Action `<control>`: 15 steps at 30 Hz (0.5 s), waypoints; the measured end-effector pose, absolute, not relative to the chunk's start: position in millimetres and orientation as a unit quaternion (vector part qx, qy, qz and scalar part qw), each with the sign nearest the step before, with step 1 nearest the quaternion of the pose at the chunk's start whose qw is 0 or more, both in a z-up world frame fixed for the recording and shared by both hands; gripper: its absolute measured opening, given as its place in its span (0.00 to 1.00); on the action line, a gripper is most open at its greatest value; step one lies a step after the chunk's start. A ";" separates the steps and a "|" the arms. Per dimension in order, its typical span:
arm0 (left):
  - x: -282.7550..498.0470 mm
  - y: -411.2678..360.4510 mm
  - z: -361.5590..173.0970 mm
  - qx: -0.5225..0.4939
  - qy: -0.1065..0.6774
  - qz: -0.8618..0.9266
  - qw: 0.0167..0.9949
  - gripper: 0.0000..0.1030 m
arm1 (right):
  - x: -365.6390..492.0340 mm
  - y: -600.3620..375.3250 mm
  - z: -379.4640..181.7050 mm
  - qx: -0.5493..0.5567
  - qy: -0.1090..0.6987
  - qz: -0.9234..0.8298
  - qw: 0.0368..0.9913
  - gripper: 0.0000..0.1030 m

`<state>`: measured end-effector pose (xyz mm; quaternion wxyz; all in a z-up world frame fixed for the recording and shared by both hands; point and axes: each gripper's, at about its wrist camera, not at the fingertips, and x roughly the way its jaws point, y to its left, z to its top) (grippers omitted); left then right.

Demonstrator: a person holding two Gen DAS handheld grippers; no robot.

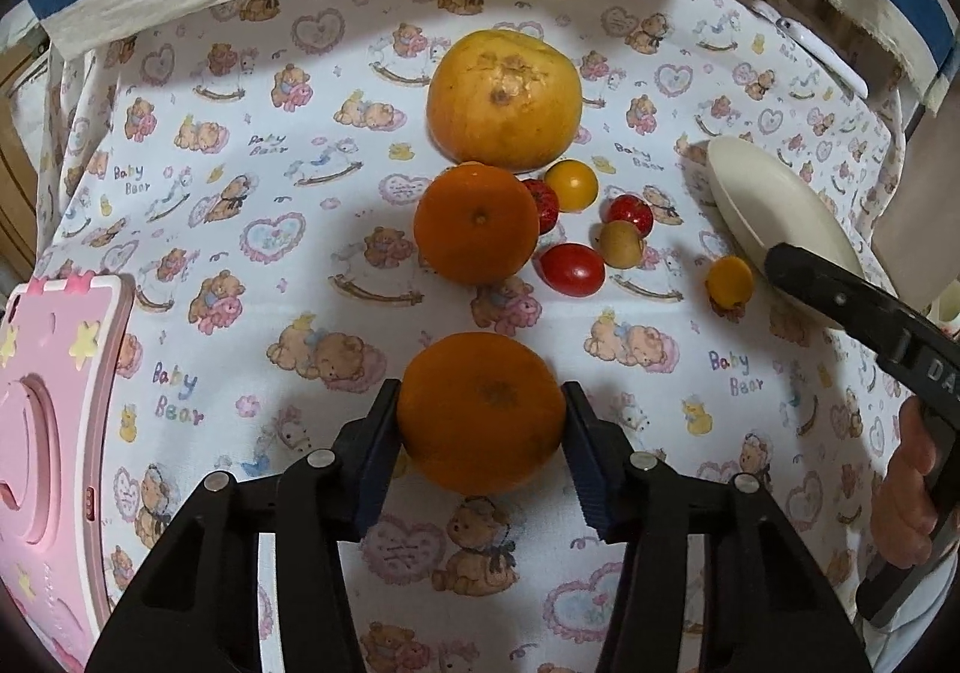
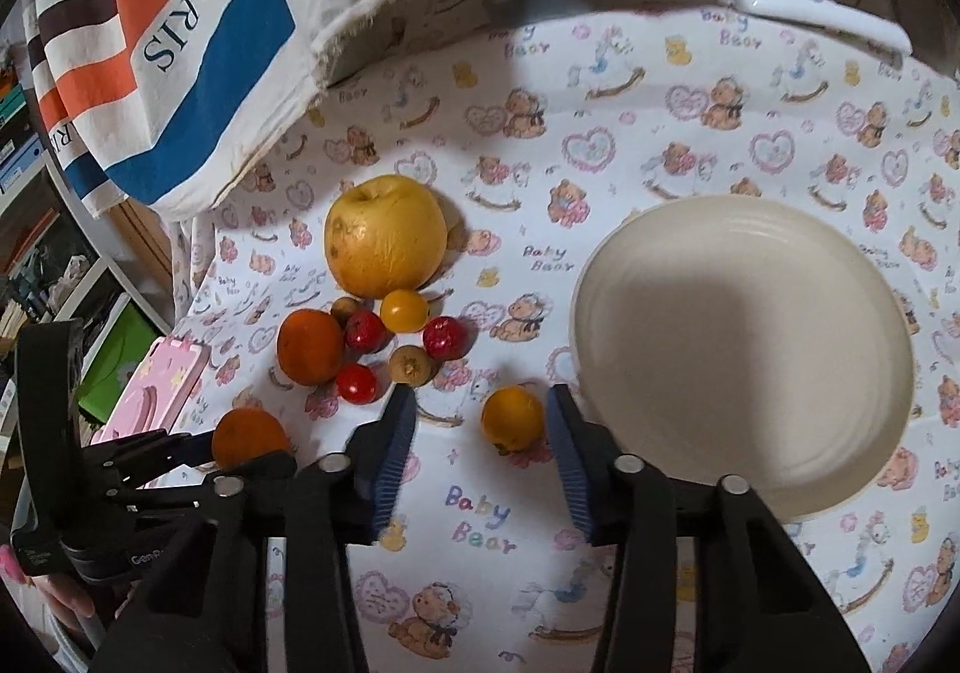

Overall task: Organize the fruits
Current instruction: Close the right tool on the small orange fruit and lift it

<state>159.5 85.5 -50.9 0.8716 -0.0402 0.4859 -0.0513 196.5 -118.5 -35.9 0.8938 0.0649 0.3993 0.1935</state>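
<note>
on "baby bear" cloth point(image 1: 240, 253): left jaws clamp orange point(image 1: 480, 412); right jaws unclenched around tomato point(image 2: 513, 418).

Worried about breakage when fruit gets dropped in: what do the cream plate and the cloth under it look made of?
The cream plate looks like glazed ceramic or melamine: a smooth, uniform surface with a soft sheen and a raised rim; which of the two is unclear. The tablecloth looks like thin woven cotton, matte, printed with bears and hearts.

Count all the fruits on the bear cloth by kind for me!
Big yellow fruit: 1
Oranges: 2
Small red fruits: 3
Small yellow fruits: 2
Small brown fruits: 2
Total: 10
</note>
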 end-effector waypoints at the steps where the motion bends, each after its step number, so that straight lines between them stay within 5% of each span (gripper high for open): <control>1: 159.6 84.4 -50.6 -0.039 0.486 -0.055 0.871 0.48 | 197.3 -118.1 -37.7 0.065 0.403 0.194 0.892 0.42; 15: 156.0 90.4 -41.1 -0.046 0.466 -0.048 0.882 0.48 | 212.1 -109.5 -55.7 0.043 0.423 0.170 0.889 0.35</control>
